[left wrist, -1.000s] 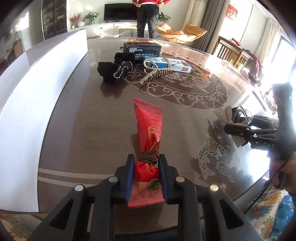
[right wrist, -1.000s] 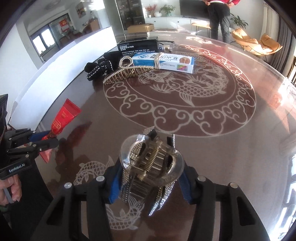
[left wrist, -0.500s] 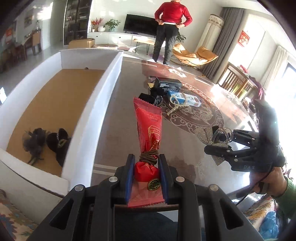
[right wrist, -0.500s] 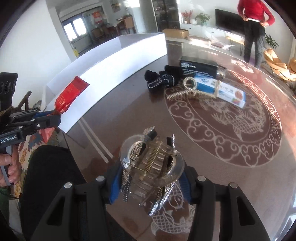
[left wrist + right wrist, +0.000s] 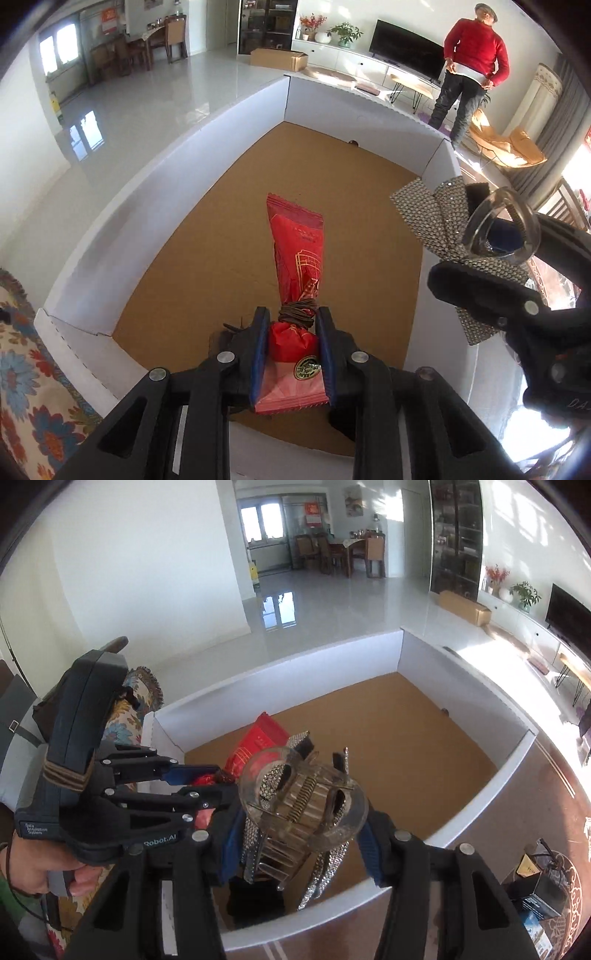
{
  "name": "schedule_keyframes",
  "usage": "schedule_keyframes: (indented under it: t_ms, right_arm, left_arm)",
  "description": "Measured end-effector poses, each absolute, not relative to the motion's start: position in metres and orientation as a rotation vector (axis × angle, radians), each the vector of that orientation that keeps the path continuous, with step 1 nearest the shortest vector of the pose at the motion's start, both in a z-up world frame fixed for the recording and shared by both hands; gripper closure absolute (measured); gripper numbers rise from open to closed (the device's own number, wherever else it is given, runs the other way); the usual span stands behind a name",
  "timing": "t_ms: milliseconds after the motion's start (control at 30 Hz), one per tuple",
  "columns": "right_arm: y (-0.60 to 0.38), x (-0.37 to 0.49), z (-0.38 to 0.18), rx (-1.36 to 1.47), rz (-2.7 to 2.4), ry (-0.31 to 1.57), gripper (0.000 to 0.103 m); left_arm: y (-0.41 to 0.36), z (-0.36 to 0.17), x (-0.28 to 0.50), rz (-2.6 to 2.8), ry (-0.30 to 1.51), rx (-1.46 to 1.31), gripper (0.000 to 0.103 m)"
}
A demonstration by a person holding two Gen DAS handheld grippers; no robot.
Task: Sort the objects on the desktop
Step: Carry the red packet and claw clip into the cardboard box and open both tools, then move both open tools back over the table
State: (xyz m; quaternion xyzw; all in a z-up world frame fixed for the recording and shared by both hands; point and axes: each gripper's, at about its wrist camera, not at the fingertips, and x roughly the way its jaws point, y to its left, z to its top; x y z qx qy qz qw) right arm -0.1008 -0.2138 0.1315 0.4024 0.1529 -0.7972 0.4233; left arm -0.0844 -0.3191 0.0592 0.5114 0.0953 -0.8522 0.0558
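We are clamping the red packet (image 5: 295, 258) in the left hand-held gripper (image 5: 293, 354) and the rhinestone hair clip (image 5: 303, 805) in the right hand-held gripper (image 5: 299, 834), both over the white box (image 5: 155, 206) at frame centre. Crowded together, they are risking a collision on release.

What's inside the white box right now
The white box shows mostly bare brown floor. A dark item lies at the near end, largely hidden by the left gripper and right gripper above.
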Motion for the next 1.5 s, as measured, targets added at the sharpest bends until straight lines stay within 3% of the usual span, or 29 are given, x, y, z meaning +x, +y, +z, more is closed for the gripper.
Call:
schedule_keyframes:
  t_ms: [67,100,133,167,400,500,633,867,1000,1100,1333,1500]
  right_arm:
    - [-0.233,-0.110,0.109,1.066,-1.984,0.432,0.041]
    - [-0.238,-0.114,0.100,1.089,-1.981,0.441,0.029]
    - [-0.238,-0.115,0.094,1.092,-1.998,0.449,0.027]
    - [-0.236,-0.116,0.091,1.084,-2.020,0.450,0.026]
    - [-0.132,-0.084,0.103,0.960,-2.105,0.299,0.012]
    - [-0.057,-0.052,0.096,0.891,-2.176,0.280,0.000]
    - [0.037,-0.021,0.060,0.994,-2.288,0.286,0.000]
    - [0.158,-0.004,0.010,1.257,-2.476,0.292,0.000]
    - [0.180,-0.004,0.003,1.286,-2.534,0.265,0.000]
    - [0.180,0.002,-0.003,1.290,-2.555,0.229,0.000]
    - [0.158,0.006,-0.005,1.254,-2.579,0.413,0.000]
    - [0.161,0.003,-0.007,1.268,-2.563,0.379,0.000]
  left_arm:
    - [-0.321,0.044,-0.091,-2.503,0.259,1.590,0.070]
    - [-0.322,0.038,-0.093,-2.451,0.244,1.600,0.051]
    - [-0.323,0.034,-0.092,-2.418,0.238,1.598,0.029]
    - [-0.322,0.032,-0.089,-2.420,0.240,1.577,0.023]
    - [-0.283,0.074,-0.040,-2.618,0.183,1.387,0.021]
    - [-0.238,0.099,-0.023,-2.757,0.139,1.356,0.021]
    - [-0.168,0.109,-0.008,-2.933,0.111,1.374,0.001]
    - [-0.051,0.027,-0.034,-2.908,-0.054,1.673,0.000]
    - [-0.030,-0.019,-0.048,-2.797,-0.219,1.732,0.000]
    - [-0.034,-0.029,-0.049,-2.787,-0.153,1.757,0.000]
    - [-0.041,-0.031,-0.047,-2.854,-0.162,1.652,0.000]
    - [-0.038,-0.035,-0.042,-2.887,-0.144,1.584,0.000]
